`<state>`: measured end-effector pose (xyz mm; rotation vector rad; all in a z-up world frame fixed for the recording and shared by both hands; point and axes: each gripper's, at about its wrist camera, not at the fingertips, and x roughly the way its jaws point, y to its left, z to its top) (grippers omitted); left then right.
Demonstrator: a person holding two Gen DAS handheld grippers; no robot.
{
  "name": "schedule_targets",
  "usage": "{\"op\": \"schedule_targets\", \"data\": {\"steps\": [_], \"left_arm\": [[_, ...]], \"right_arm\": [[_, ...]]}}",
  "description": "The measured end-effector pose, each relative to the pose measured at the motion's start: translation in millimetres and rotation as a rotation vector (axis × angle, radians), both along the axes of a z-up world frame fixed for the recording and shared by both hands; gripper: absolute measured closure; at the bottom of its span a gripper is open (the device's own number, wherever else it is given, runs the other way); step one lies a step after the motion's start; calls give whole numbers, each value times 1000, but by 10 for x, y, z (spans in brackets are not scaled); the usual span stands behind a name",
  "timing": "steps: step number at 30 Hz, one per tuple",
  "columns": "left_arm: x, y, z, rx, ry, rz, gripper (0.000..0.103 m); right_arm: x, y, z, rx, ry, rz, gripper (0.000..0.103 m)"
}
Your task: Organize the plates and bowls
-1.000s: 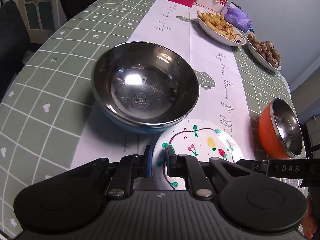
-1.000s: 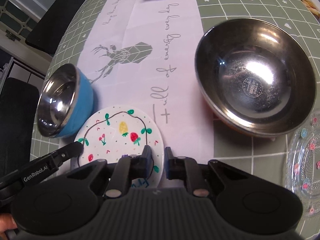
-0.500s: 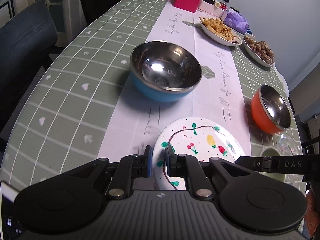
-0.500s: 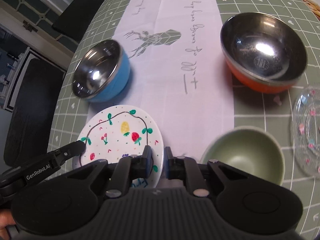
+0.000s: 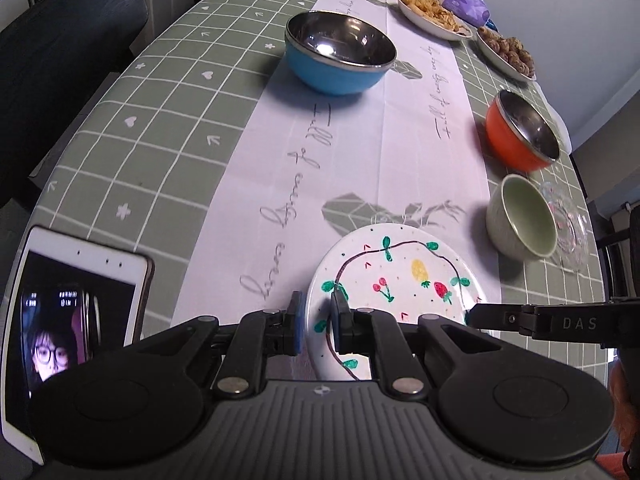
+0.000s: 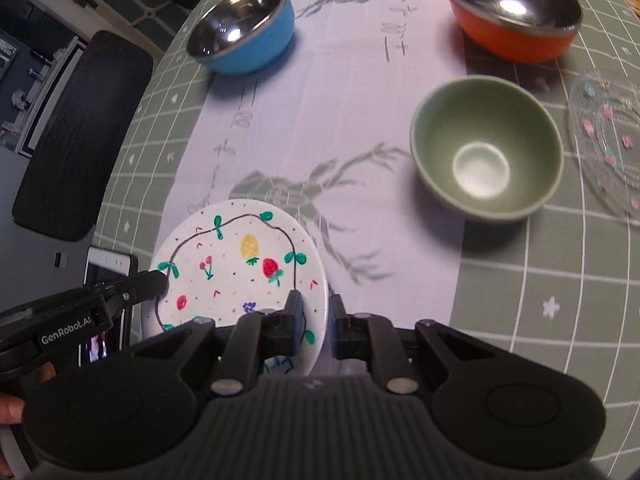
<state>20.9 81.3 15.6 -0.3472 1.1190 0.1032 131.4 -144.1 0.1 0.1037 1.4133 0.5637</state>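
White painted plate (image 5: 394, 280) held above runner, pinched at both edges. Left gripper (image 5: 315, 322) clamps plate's left rim, right gripper (image 6: 313, 320) clamps right rim. Green bowl (image 6: 486, 148) on table just beyond plate, orange bowl (image 6: 514, 20) farther, blue bowl (image 5: 340, 54) well apart.

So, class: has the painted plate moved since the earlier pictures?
Yes. The painted plate, clamped by both grippers, has come back toward the near table end: the blue bowl, right beside it before, now sits far beyond.
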Motion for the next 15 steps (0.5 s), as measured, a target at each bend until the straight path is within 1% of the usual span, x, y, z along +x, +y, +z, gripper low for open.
{"op": "schedule_targets", "data": {"steps": [6, 9, 15], "left_arm": [[-105, -42, -155, -4, 35, -3, 88], [-115, -70, -200, 10, 41, -9, 88], [-97, -72, -237, 17, 58, -10, 87]], "right_arm": [[-110, 21, -121, -36, 5, 21, 91], [-122, 50, -164, -51, 12, 27, 91], [-116, 124, -142, -78, -3, 50, 90]]}}
